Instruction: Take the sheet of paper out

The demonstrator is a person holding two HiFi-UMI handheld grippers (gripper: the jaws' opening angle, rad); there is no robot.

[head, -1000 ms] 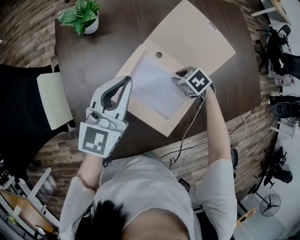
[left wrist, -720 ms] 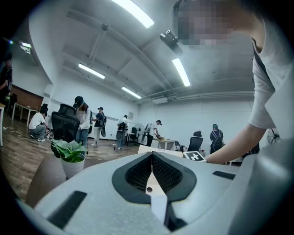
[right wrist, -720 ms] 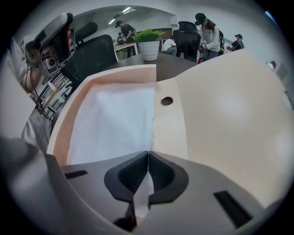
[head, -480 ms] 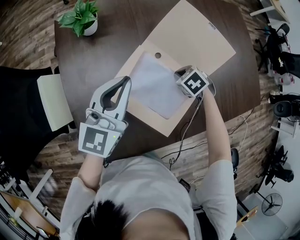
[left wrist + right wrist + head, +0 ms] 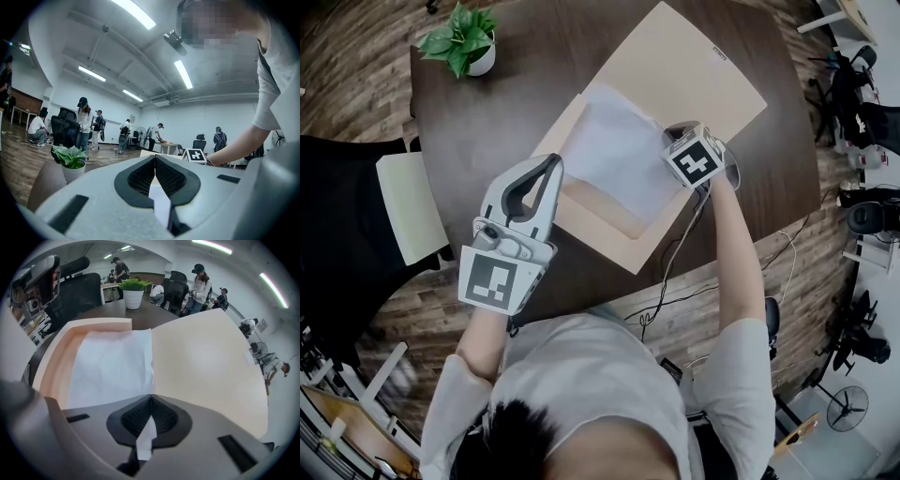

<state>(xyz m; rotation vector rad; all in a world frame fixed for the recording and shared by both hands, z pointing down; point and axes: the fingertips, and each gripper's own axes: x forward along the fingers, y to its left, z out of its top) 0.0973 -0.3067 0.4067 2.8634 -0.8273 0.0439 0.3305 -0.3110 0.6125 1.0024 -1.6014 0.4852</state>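
Sheet of paper (image 5: 614, 155): white, faint grey creasing.
Folder (image 5: 703, 70): plain tan-beige, deeper peach tone inside the pocket.
Table (image 5: 502, 117): dark brown, no pattern.
Floor (image 5: 356, 66): mid-brown wood-grain planks.
Plant (image 5: 459, 28): bright green leaves; pot (image 5: 484, 54) white.
Left gripper (image 5: 551, 161): pale grey shell, black ribbed pads; left marker cube (image 5: 492, 279) black squares on white.
Right gripper (image 5: 151, 398): same grey shell and black pads; right marker cube (image 5: 696, 161) black-and-white square pattern too.
Chair (image 5: 337, 216): black, with a cream panel.
Shirt (image 5: 591, 375): light grey.
Cable (image 5: 675, 272): black.
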